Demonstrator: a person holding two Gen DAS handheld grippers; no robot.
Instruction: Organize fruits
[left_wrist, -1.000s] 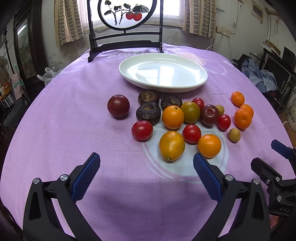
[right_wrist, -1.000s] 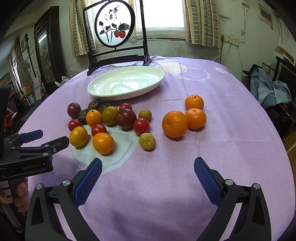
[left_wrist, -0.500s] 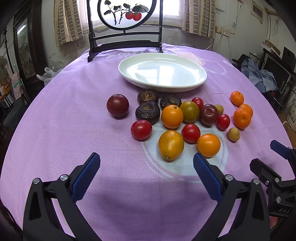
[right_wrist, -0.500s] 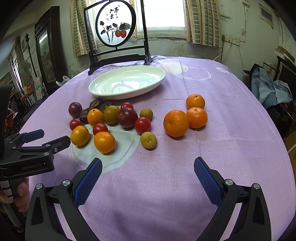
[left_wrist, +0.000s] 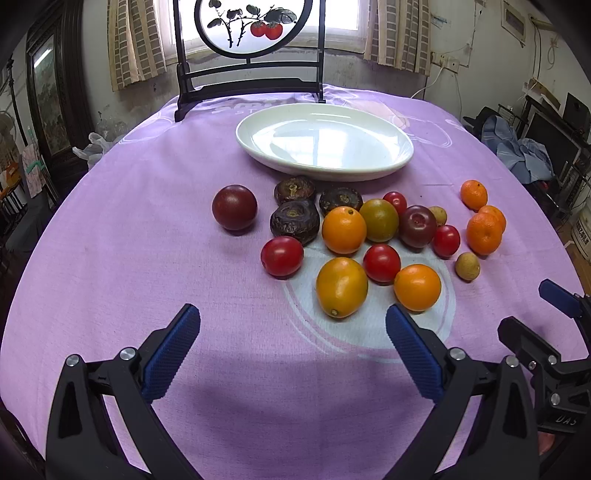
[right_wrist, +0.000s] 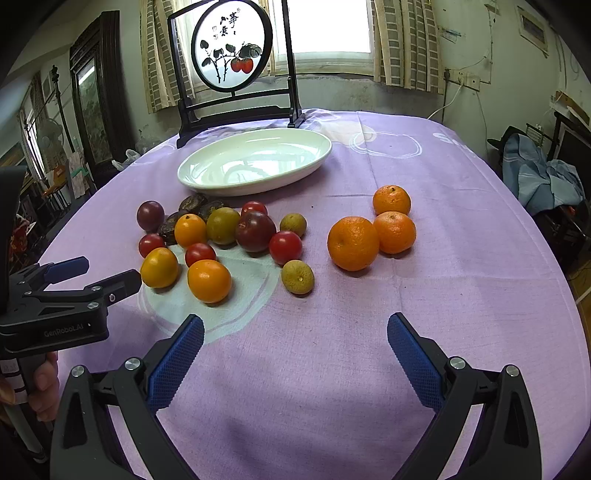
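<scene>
A white oval plate (left_wrist: 325, 142) stands empty at the back of the purple table; it also shows in the right wrist view (right_wrist: 255, 162). In front of it lies a cluster of fruits: red tomatoes (left_wrist: 282, 256), orange fruits (left_wrist: 341, 286), dark plums (left_wrist: 234, 207) and dark brown fruits (left_wrist: 294, 222). Three mandarins (right_wrist: 353, 242) lie apart at the right, with small longans (right_wrist: 297, 277) beside the cluster. My left gripper (left_wrist: 291, 345) is open and empty, short of the cluster. My right gripper (right_wrist: 295, 349) is open and empty, short of the mandarins.
A round painted screen on a black stand (left_wrist: 251, 22) stands behind the plate. The purple cloth (left_wrist: 147, 229) covers the round table, whose edge falls away on both sides. Clothes lie on furniture at the right (right_wrist: 543, 177). The left gripper's body shows in the right wrist view (right_wrist: 62, 295).
Both grippers have crept slightly forward toward the fruits. Both stay open; no fruit has moved.
</scene>
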